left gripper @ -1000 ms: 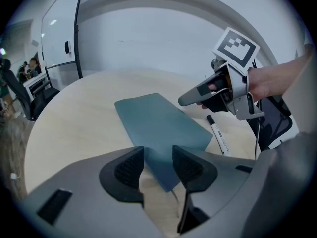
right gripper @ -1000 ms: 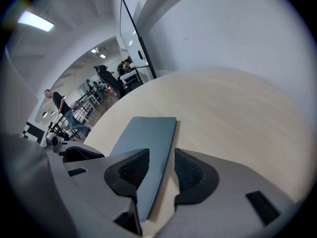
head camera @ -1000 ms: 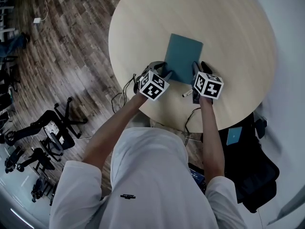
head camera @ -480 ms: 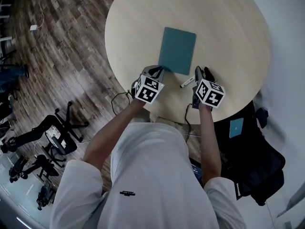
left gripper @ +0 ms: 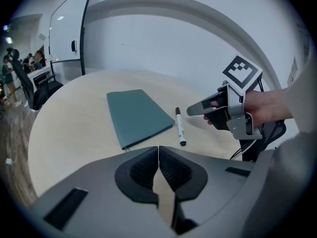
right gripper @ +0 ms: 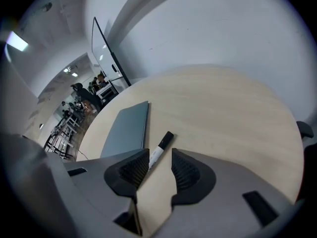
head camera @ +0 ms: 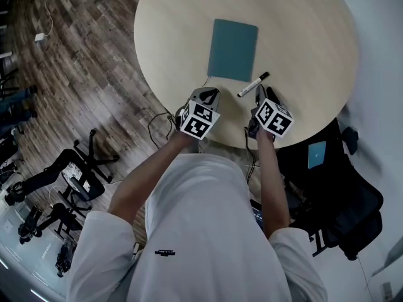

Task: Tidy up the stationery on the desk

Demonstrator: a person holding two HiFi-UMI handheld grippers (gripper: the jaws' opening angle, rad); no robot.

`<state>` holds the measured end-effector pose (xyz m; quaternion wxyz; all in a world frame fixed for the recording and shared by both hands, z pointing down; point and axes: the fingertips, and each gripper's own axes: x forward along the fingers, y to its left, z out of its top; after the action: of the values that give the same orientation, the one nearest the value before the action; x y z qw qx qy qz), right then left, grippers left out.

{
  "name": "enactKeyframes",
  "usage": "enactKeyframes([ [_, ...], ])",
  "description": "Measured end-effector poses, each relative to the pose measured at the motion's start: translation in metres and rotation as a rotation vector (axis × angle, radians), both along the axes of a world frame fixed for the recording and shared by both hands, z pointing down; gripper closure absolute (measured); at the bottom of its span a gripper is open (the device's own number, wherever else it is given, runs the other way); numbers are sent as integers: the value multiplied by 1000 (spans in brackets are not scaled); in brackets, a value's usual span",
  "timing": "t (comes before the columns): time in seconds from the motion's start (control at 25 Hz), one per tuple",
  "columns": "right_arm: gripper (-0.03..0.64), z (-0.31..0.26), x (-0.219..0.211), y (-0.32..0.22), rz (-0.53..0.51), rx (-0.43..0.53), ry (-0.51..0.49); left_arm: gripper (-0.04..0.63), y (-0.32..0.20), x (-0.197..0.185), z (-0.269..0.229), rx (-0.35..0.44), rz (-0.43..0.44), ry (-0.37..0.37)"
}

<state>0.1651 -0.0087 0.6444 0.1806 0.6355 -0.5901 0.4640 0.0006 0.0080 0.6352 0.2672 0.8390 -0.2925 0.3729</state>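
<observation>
A teal notebook (head camera: pixel 233 49) lies flat on the round wooden table (head camera: pixel 302 36). A black-capped white marker (head camera: pixel 253 84) rests just off its near right corner. My left gripper (head camera: pixel 211 93) hovers near the table's front edge, short of the notebook (left gripper: pixel 138 115). Its jaws have just been closing and now stand shut with nothing between them (left gripper: pixel 158 150). My right gripper (head camera: pixel 261 92) is open just behind the marker (right gripper: pixel 161 147), which lies beyond its fingertips (right gripper: pixel 160 155), apart from them. The left gripper view also shows the marker (left gripper: pixel 180 127) and the right gripper (left gripper: pixel 198 108).
Cables (head camera: pixel 160 121) hang off the table's near edge. Office chairs (head camera: pixel 75 168) stand on the wooden floor at the left. A black bag (head camera: pixel 340 181) with a small teal item sits at the right of the table.
Both grippers have drawn back from the notebook's near edge toward the front of the table. The left gripper's jaws went from open to shut. The marker now lies ahead of the right gripper.
</observation>
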Motion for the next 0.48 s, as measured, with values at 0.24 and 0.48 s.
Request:
enactKeyframes([
  [0.24, 463, 16, -29, 4, 20, -19, -78, 571, 21, -3, 5, -23, 10, 2],
  [0.48, 463, 31, -51, 2, 5, -106, -1, 571, 33, -14, 7, -34, 15, -7],
])
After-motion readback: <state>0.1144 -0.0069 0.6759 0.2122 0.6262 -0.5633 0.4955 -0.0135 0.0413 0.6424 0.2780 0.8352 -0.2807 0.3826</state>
